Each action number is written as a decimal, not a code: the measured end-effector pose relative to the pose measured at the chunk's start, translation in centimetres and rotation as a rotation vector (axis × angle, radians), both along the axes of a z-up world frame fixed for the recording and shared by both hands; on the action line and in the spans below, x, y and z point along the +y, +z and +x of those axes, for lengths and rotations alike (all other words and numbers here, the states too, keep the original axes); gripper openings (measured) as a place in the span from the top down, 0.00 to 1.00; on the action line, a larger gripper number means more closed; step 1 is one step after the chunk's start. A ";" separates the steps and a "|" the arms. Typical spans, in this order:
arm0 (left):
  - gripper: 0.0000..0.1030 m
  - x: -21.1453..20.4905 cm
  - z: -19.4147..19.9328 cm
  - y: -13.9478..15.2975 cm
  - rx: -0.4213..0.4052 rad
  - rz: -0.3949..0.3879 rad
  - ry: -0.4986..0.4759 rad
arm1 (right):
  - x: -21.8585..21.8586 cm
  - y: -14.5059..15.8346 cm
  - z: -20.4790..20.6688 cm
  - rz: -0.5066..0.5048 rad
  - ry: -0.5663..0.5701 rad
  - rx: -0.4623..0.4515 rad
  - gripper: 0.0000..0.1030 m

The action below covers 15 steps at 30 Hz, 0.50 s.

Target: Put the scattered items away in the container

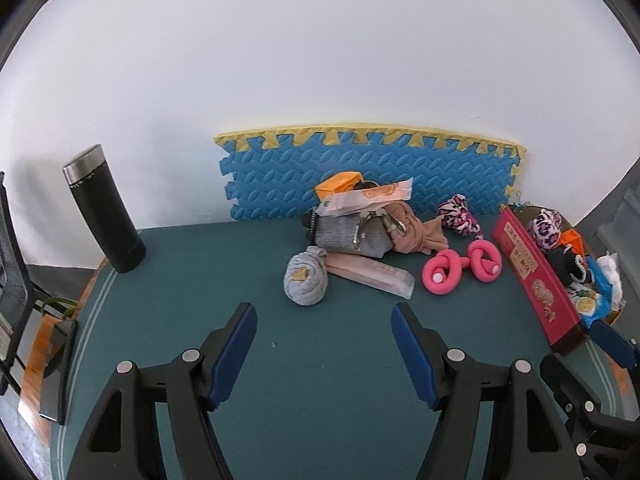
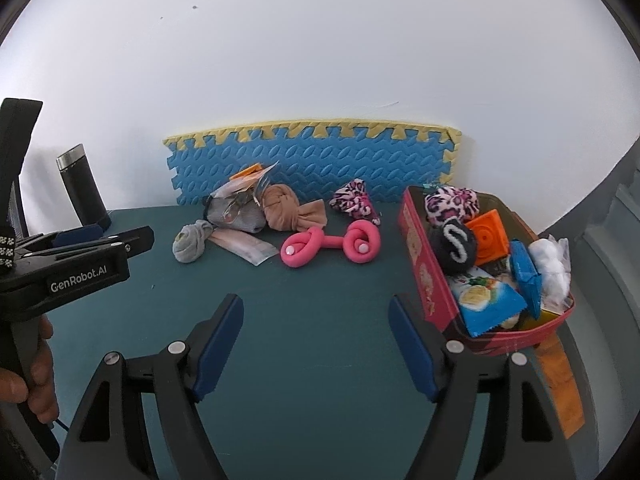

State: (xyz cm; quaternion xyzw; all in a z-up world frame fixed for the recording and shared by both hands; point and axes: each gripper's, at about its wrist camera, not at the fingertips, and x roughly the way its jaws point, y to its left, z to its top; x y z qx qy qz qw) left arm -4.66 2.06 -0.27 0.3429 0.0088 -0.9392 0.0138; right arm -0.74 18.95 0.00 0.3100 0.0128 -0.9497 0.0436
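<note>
Both our left gripper (image 1: 324, 354) and right gripper (image 2: 316, 346) gape empty, the knotted pink foam roller (image 2: 330, 246) lying crosswise ahead toward the desk's back edge, nearer the right.

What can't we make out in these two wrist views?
- Red tin: the bottom is hidden in both views under the items piled inside.
- Pile by the foam mat: the metal clips on the grey pouch are too small to identify, and the wrappers cover what lies beneath.
- Tin print: unreadable in the left wrist view.
- Right gripper: cut off by the left view's edge.
</note>
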 end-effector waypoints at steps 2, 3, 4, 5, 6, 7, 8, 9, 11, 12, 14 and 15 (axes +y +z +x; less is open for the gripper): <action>0.31 -0.2 0.0 -0.1 0.000 -0.003 0.002 | -0.2 -0.2 -0.3 -0.002 0.005 -0.008 0.24; 0.31 -0.3 -0.1 -0.2 -0.003 -0.001 0.003 | -0.3 -0.3 -0.4 -0.002 0.006 -0.012 0.24; 0.31 -0.5 -0.3 -0.4 -0.007 0.000 0.006 | -0.4 -0.4 -0.6 -0.002 0.008 -0.017 0.24; 0.31 -0.6 -0.4 -0.5 -0.010 0.001 0.008 | -0.5 -0.6 -0.7 -0.002 0.009 -0.021 0.24; 0.31 -0.8 -0.6 -0.7 -0.014 0.002 0.010 | -0.6 -0.8 -0.8 -0.002 0.011 -0.026 0.24; 0.31 -0.9 -0.8 -1.0 -0.020 0.003 0.013 | -0.7 -0.9 -1.0 -0.002 0.013 -0.031 0.24; 0.31 -1.0 -1.0 -1.3 -0.028 0.005 0.016 | -0.8 -1.1 -1.1 -0.002 0.015 -0.038 0.24; 0.31 -1.2 -1.3 -1.6 -0.036 0.006 0.021 | -0.9 -1.3 -1.4 -0.002 0.018 -0.047 0.24; 0.31 -1.5 -1.9 -2.4 -0.057 0.012 0.029 | -1.1 -1.7 -1.8 -0.002 0.023 -0.061 0.24; 0.31 -1.6 -2.1 -2.7 -0.066 0.015 0.031 | -1.2 -2.0 -2.0 -0.002 0.024 -0.069 0.24; 0.31 -1.8 -2.8 -3.5 -0.091 0.022 0.030 | -1.3 -2.5 -2.6 0.001 0.021 -0.089 0.24; 0.31 -1.9 -3.2 -3.9 -0.103 0.026 0.029 | -1.3 -2.8 -2.8 0.003 0.019 -0.100 0.24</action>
